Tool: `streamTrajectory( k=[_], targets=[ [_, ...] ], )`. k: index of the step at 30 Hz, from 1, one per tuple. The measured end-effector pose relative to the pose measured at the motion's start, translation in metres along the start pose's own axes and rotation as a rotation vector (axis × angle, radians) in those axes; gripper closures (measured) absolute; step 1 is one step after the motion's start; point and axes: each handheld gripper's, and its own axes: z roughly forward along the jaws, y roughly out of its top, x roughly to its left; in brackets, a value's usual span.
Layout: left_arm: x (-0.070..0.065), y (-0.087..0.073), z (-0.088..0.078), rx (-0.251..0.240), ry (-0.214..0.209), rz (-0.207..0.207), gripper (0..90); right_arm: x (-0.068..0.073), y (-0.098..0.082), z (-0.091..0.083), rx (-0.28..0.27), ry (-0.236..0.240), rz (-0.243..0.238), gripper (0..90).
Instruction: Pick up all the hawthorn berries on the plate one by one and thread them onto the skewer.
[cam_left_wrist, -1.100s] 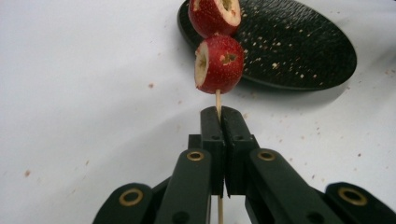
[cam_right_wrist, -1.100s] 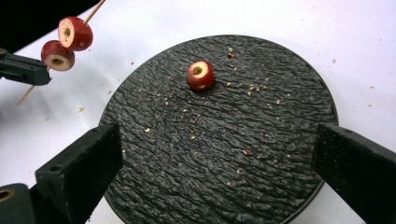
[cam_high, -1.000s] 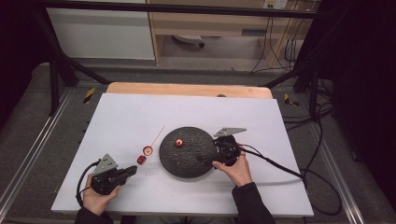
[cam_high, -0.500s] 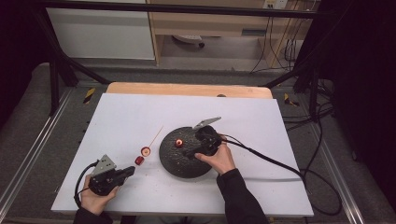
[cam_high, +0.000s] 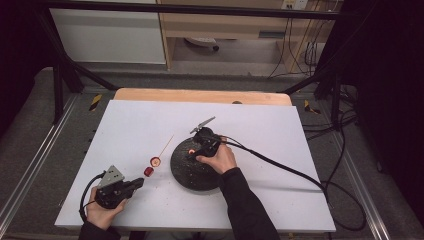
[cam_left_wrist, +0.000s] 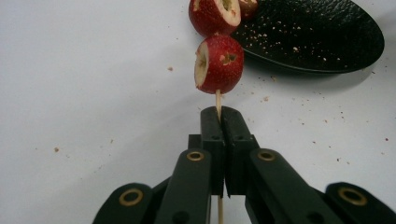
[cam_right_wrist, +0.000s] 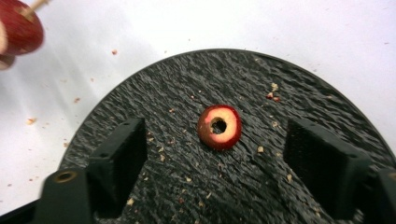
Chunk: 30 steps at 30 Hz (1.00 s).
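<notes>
A thin wooden skewer (cam_left_wrist: 217, 99) carries two red cored fruit pieces (cam_left_wrist: 219, 64) and is clamped in my left gripper (cam_left_wrist: 219, 114), which rests at the table's front left (cam_high: 137, 183). The skewered pieces (cam_high: 152, 166) lie just left of a black round plate (cam_high: 200, 177). On that plate sits one more red piece with a hole through it (cam_right_wrist: 219, 126). My right gripper (cam_right_wrist: 219, 154) hovers over it (cam_high: 194, 151); its jaws have just been closing and stand either side of the piece without touching it.
White table top (cam_high: 260, 130) with crumbs around the plate. The right gripper's cable (cam_high: 290, 172) trails across the table to the right edge. A wooden strip (cam_high: 200, 96) runs along the far edge, with metal frame bars beyond.
My right gripper has moved left across the plate, from its right rim to over the loose fruit piece. Left gripper and skewer have stayed put.
</notes>
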Motion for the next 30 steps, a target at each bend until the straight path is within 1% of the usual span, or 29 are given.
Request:
streamTrajectory(
  k=[3,4,5,6,7,8,9,14,16,20,22,25,30],
  targets=[
    [0.0,0.0,0.0,0.001,-0.001,0.001,88.3,-0.002,0.004,0.007,0.027,0.013,-0.005,28.3],
    [0.0,0.0,0.0,0.002,0.0,0.002,88.3,-0.004,0.006,0.012,0.054,0.011,-0.018,32.0],
    [0.0,0.0,0.001,0.002,-0.001,0.002,88.3,-0.004,0.007,0.013,0.07,0.011,-0.022,33.5],
    [0.0,0.0,0.001,0.002,0.0,0.0,88.3,-0.004,0.007,0.013,0.07,0.011,-0.022,33.5],
    [0.0,0.0,0.001,0.001,0.0,0.0,88.3,-0.004,0.008,0.015,0.085,0.007,-0.027,35.2],
    [0.0,0.0,0.001,0.002,-0.002,0.001,88.3,-0.005,0.009,0.017,0.097,0.004,-0.043,37.0],
    [0.0,0.0,0.001,0.002,-0.002,0.0,88.3,-0.005,0.01,0.019,0.102,0.004,-0.049,39.1],
    [0.0,0.0,0.001,0.006,-0.004,0.004,88.3,-0.01,0.013,0.024,0.118,0.017,-0.041,47.0],
    [0.0,0.0,0.002,0.007,-0.005,0.004,88.3,-0.011,0.013,0.026,0.128,0.018,-0.05,49.3],
    [-0.001,0.0,0.002,0.008,-0.005,0.006,88.3,-0.011,0.014,0.03,0.136,0.035,-0.053,55.1],
    [-0.001,0.0,0.002,0.008,-0.005,0.006,88.3,-0.011,0.015,0.03,0.14,0.035,-0.053,56.3],
    [0.0,0.0,0.002,0.007,-0.005,0.005,88.3,-0.011,0.016,0.031,0.14,0.038,-0.056,61.6],
    [-0.001,0.0,0.002,0.009,-0.006,0.005,88.3,-0.011,0.016,0.03,0.145,0.039,-0.053,62.2]
  ],
)
